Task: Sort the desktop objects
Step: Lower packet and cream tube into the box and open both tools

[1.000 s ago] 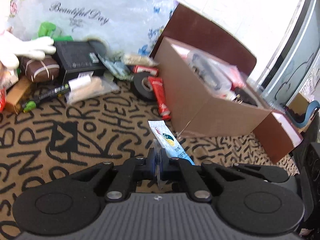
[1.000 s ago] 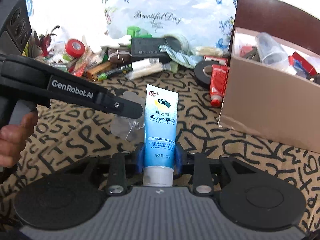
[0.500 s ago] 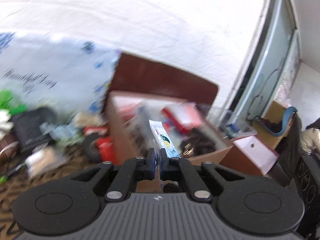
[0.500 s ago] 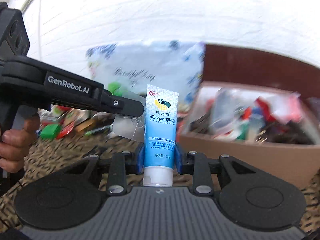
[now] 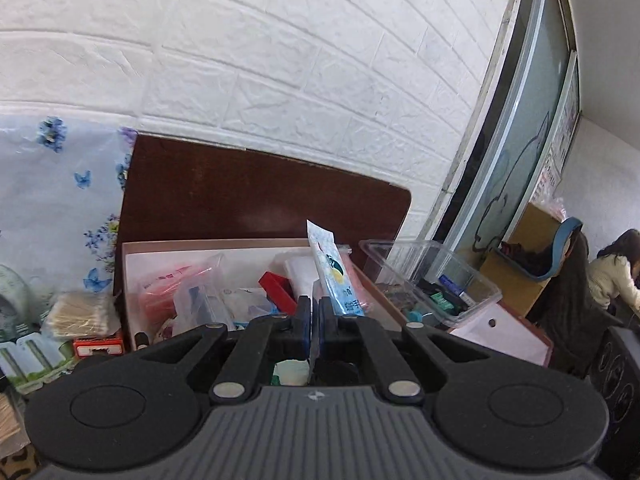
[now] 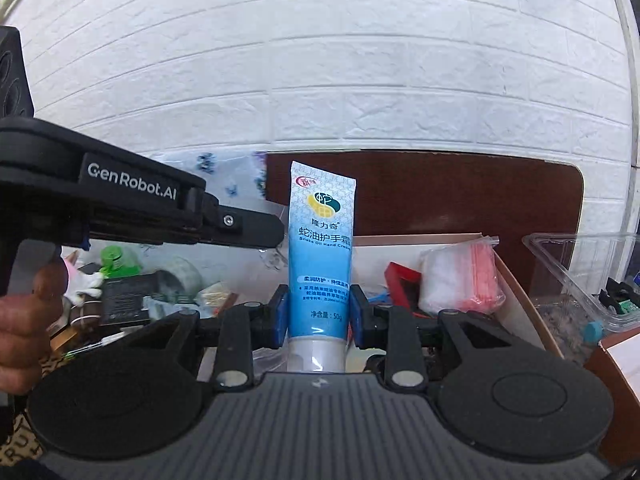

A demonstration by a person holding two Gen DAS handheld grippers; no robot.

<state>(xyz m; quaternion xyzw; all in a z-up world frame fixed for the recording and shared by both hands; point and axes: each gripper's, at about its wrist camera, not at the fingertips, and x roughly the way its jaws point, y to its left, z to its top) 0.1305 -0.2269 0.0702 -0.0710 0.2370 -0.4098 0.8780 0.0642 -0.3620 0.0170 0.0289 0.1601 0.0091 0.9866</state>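
My right gripper (image 6: 319, 312) is shut on a blue and white hand cream tube (image 6: 322, 256), held upright above the open cardboard box (image 6: 516, 280). The tube also shows in the left wrist view (image 5: 334, 276), just right of the left fingers. My left gripper (image 5: 315, 312) has its jaws nearly together on a thin clear plastic piece, seen edge on; in the right wrist view its tip (image 6: 256, 232) touches the tube's left side. The box (image 5: 132, 276) holds bags, a red item and other small things.
A clear plastic container (image 5: 432, 276) with small parts sits right of the box. A dark wooden board (image 5: 260, 196) stands behind it against the white brick wall. Clutter and a flowered plastic bag (image 5: 52, 184) lie at the left. A person (image 5: 612, 280) sits at the far right.
Both grippers have risen from the patterned tabletop and moved over the cardboard box, carrying the tube with them. The view now tilts up toward the wall.
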